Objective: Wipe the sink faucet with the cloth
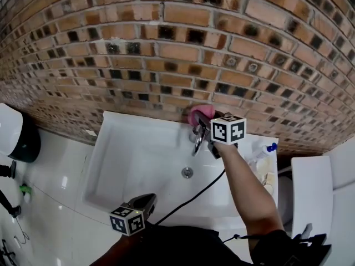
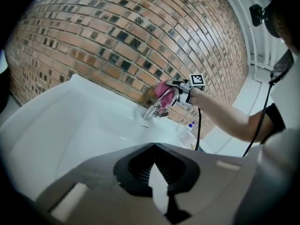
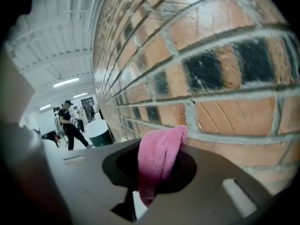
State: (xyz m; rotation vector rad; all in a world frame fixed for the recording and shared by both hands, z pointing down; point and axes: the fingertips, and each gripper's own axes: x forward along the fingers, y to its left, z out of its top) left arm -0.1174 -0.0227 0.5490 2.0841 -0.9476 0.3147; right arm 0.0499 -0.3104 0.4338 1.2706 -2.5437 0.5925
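Wiping looks under way at centre frame: the right gripper (image 1: 203, 122) pinches the cloth (image 1: 198, 114) at the faucet (image 1: 198, 141) top, a rub down the spout seems due next, and the left gripper (image 1: 146, 201) hangs closed and empty.

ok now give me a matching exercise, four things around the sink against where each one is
1 cloth
2 faucet
3 drain
4 bottle

a middle of the sink
b at the sink's right end
c in the right gripper
d back of the sink, by the brick wall

Pairs: 1-c, 2-d, 3-a, 4-b
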